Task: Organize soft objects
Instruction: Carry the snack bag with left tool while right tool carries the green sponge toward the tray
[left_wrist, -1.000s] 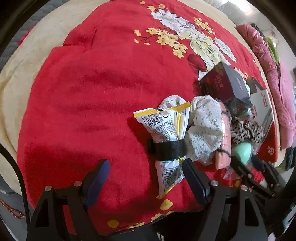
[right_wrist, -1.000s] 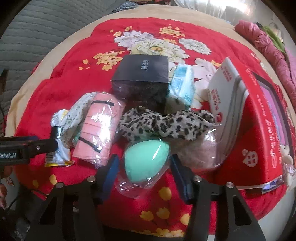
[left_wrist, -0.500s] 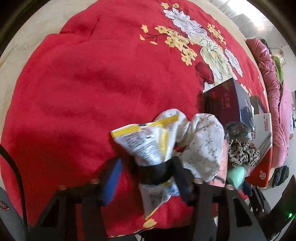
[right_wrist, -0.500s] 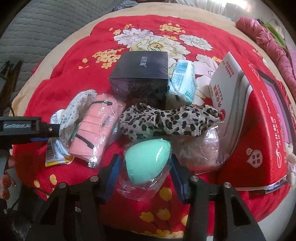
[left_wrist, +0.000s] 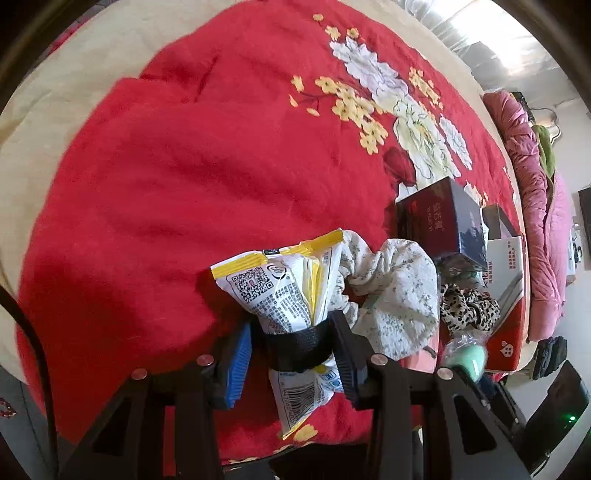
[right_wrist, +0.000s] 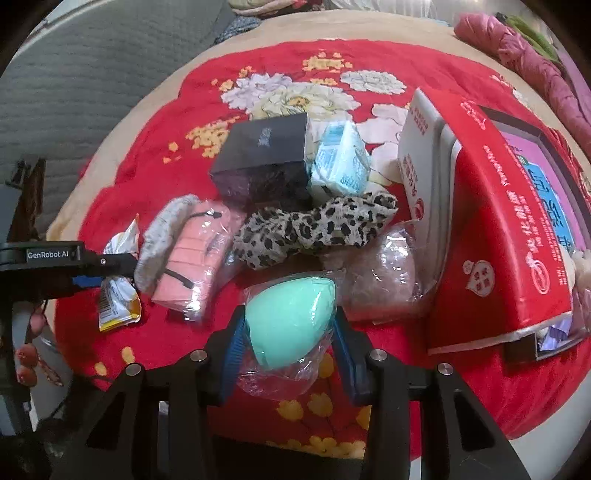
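My left gripper (left_wrist: 293, 354) is shut on a white and yellow snack packet (left_wrist: 284, 291) bound by a black band (left_wrist: 299, 345); the packet also shows in the right wrist view (right_wrist: 118, 288). Beside it lies a white floral scrunchie (left_wrist: 395, 295). My right gripper (right_wrist: 290, 350) is shut on a mint green sponge egg in a clear bag (right_wrist: 290, 321). Beyond it lie a leopard scrunchie (right_wrist: 314, 229), a pink wrapped pack (right_wrist: 195, 258) and a clear bag of pink stuff (right_wrist: 384, 284).
All lies on a red floral blanket (left_wrist: 184, 166). A black box (right_wrist: 266, 162), a light blue tissue pack (right_wrist: 340, 162) and a big red carton (right_wrist: 491, 221) stand behind the soft things. Pink bedding (left_wrist: 535, 192) lies at the far right.
My left gripper moved forward and closed on the snack packet, tilting it up. My right gripper's fingers closed in on the mint sponge bag.
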